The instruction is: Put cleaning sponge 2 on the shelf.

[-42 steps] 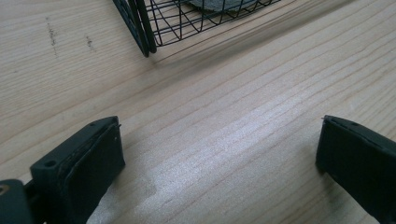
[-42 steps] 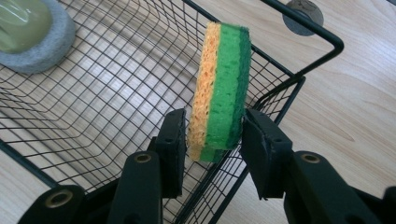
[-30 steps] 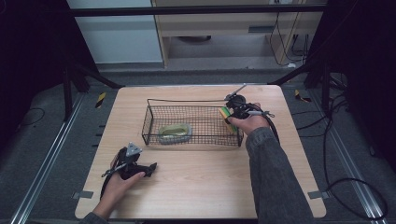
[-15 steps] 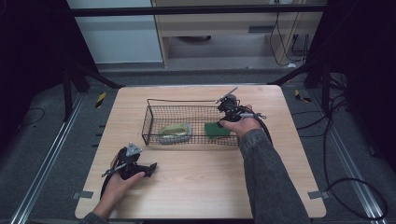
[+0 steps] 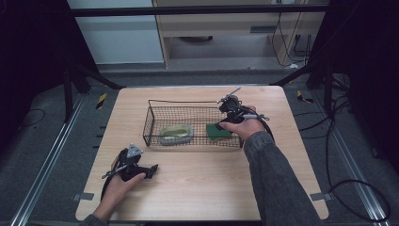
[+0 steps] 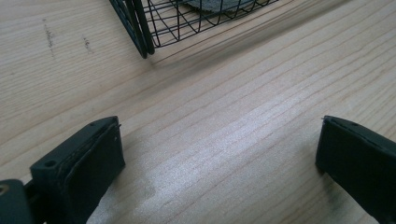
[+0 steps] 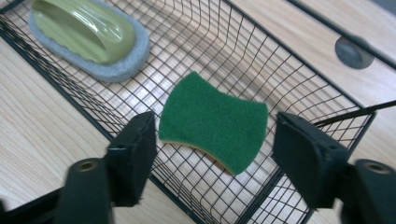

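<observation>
High view first: nearest to me, my left gripper [image 5: 149, 170] rests low on the wooden surface [image 5: 202, 188] at the near left corner, my hand wrapped round it, its grey plate up. In the left gripper view its jaws stand wide apart with bare wood between them, grasping nothing, and a corner of the basket [image 6: 140, 32] shows just beyond.

Further out, my right gripper [image 5: 220, 127] hangs at the basket's [image 5: 149, 123] right end, my sleeve running back along the right side of the surface. The right gripper view looks down between those jaws: they have just been opening, and now they stand released, one on each side of the sponge [image 7: 213, 120] with clear gaps to both pads. The sponge lies flat on the wire floor, green side up, a thin yellow edge showing below, close to the basket's near wall.

Beyond it in that view, towards the other end, the brush [image 7: 88, 37] lies in the basket too, olive handle up on a grey pad, well apart from the sponge. In the high view the sponge [image 5: 215, 132] sits right, the brush [image 5: 176, 133] centre.
</observation>
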Tool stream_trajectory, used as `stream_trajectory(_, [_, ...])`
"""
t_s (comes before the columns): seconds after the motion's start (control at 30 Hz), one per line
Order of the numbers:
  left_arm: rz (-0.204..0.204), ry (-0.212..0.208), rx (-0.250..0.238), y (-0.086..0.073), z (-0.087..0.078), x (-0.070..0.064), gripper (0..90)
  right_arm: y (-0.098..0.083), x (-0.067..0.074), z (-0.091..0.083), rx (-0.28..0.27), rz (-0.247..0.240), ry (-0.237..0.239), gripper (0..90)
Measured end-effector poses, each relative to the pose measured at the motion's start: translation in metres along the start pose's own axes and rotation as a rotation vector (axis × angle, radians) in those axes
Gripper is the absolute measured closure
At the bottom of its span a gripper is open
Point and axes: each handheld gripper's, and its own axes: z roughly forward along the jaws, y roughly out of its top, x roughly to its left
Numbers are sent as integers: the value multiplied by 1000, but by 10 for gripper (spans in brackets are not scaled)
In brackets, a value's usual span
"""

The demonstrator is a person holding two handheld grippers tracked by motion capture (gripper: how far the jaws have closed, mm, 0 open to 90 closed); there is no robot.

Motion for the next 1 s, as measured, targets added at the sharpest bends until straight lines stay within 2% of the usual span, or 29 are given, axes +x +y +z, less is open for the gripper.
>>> stream_trajectory(0.07, [0,0,0,0,0,0,0,2,2,-5,-30,-4,-15,250])
stream_trajectory(0.1, [1,0,0,0,0,0,0,3,3,-11,-60,-6,-19,195])
stream_trajectory(0.17, [1,-1,0,0,0,0,0,4,4,-14,-66,-6,-20,173])
stream_trajectory(0.2, [6,-6,0,0,0,1,0,4,5,-19,-77,-8,-20,122])
stream_trajectory(0.3, [12,-12,1,-1,-1,1,0,3,6,-26,-87,-15,-17,93])
stream_trajectory(0.37, [10,-16,-2,-1,-1,2,0,1,6,-32,-110,-29,-22,84])
stream_trajectory(0.4, [7,-13,-1,-1,-1,2,0,-2,6,-40,-137,-60,-23,75])
stream_trajectory(0.43, [7,-13,-1,-1,-1,2,0,-2,6,-40,-137,-60,-23,75])
stream_trajectory(0.47, [9,-7,1,-2,-2,2,0,-6,5,-46,-143,-87,-22,72])
stream_trajectory(0.53, [10,-5,4,-2,-2,3,0,-10,3,-49,-145,-103,-14,69])
stream_trajectory(0.73, [8,-4,5,-2,-2,3,0,-18,-4,-56,-158,-123,13,67])
stream_trajectory(1.0, [7,-2,5,-2,-2,3,0,-29,-15,-61,-196,-110,26,59])
